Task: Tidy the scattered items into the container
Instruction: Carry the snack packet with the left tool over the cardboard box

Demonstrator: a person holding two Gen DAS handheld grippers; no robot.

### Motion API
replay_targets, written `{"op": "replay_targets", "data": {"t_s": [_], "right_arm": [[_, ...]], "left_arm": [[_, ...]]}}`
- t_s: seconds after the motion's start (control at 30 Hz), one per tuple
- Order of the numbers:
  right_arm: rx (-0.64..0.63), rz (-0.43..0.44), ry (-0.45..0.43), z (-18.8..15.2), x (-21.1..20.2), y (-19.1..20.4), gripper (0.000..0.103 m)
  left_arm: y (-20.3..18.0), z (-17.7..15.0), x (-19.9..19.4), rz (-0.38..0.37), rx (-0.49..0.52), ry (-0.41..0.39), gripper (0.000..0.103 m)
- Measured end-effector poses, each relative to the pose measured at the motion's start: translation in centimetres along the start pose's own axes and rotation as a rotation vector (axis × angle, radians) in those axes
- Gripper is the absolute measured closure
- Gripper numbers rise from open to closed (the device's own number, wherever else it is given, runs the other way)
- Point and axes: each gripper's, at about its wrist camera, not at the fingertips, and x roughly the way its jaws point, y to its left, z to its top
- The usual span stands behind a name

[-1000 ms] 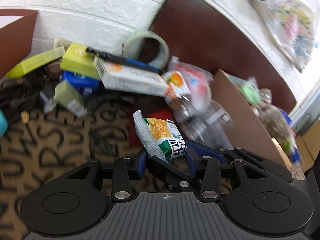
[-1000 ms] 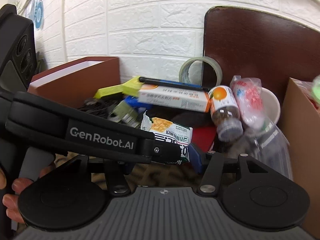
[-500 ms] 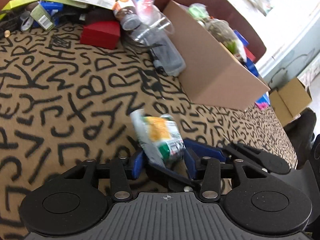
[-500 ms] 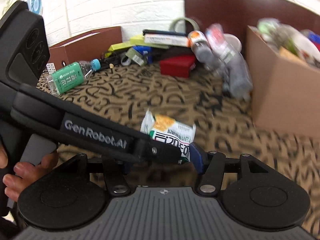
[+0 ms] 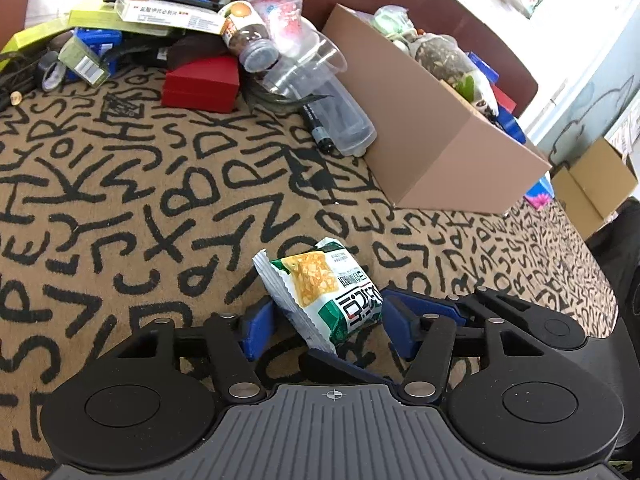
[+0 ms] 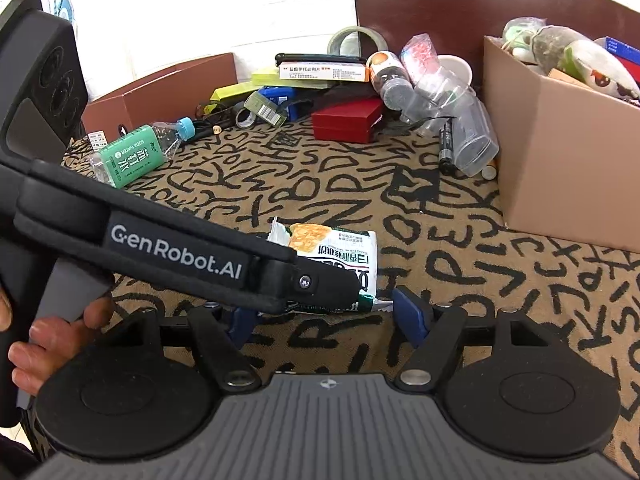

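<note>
A green and white snack packet (image 5: 324,286) sits between the blue pads of my left gripper (image 5: 322,322), whose jaws stand wide apart around it with gaps on both sides. In the right wrist view the packet (image 6: 340,246) lies between the spread blue pads of my right gripper (image 6: 324,320), partly hidden by the left gripper's black body (image 6: 168,248). The cardboard box (image 5: 432,128), holding several items, stands to the right; it also shows in the right wrist view (image 6: 560,140).
A pile at the back holds a red box (image 5: 200,84), a white medicine carton (image 5: 172,14), a bottle with a dark cap (image 5: 250,36), clear plastic cups (image 5: 316,80) and a tape roll (image 6: 356,40). A green soda water bottle (image 6: 132,156) lies left. The letter-patterned cloth (image 5: 120,200) covers the table.
Both grippers pulled back from the pile with the packet. The left gripper's jaws, shut on the packet before, have spread apart; the right gripper's jaws are wider too.
</note>
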Motion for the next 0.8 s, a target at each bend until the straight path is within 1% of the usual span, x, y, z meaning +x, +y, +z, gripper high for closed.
{"op": "replay_targets", "data": {"t_s": [0.07, 0.13, 0.2, 0.27, 0.37, 0.43, 0.6, 0.8], "right_arm": [[0.007, -0.001, -0.003, 0.2, 0.2, -0.1, 0.027], [0.015, 0.002, -0.007, 0.2, 0.5, -0.1, 0.026], [0.023, 0.009, -0.006, 0.3, 0.7, -0.2, 0.029], [0.020, 0.011, -0.011, 0.3, 0.4, -0.2, 0.031], [0.028, 0.029, -0.028, 0.4, -0.5, -0.4, 0.037], [0.021, 0.021, -0.042, 0.6, -1.3, -0.4, 0.038], [0.002, -0.024, -0.102, 1.6, -3.8, -1.2, 0.038], [-0.020, -0.102, -0.213, 3.6, -7.6, -3.4, 0.038]], "left_arm": [[0.2, 0.1, 0.1, -0.001, -0.015, -0.006, 0.031], [0.1, 0.1, 0.3, 0.003, -0.010, -0.005, 0.032], [-0.3, 0.2, 0.3, 0.019, 0.009, -0.003, 0.035], [-0.5, 0.2, 0.2, 0.025, 0.014, 0.001, 0.035], [-0.8, 0.4, -0.2, 0.000, -0.013, 0.010, 0.040], [-1.4, 0.8, -0.4, -0.017, -0.023, 0.006, 0.040], [-4.5, 2.3, -1.3, -0.047, 0.037, -0.052, 0.042], [-9.7, 6.3, -2.0, -0.126, 0.127, -0.137, 0.043]]}}
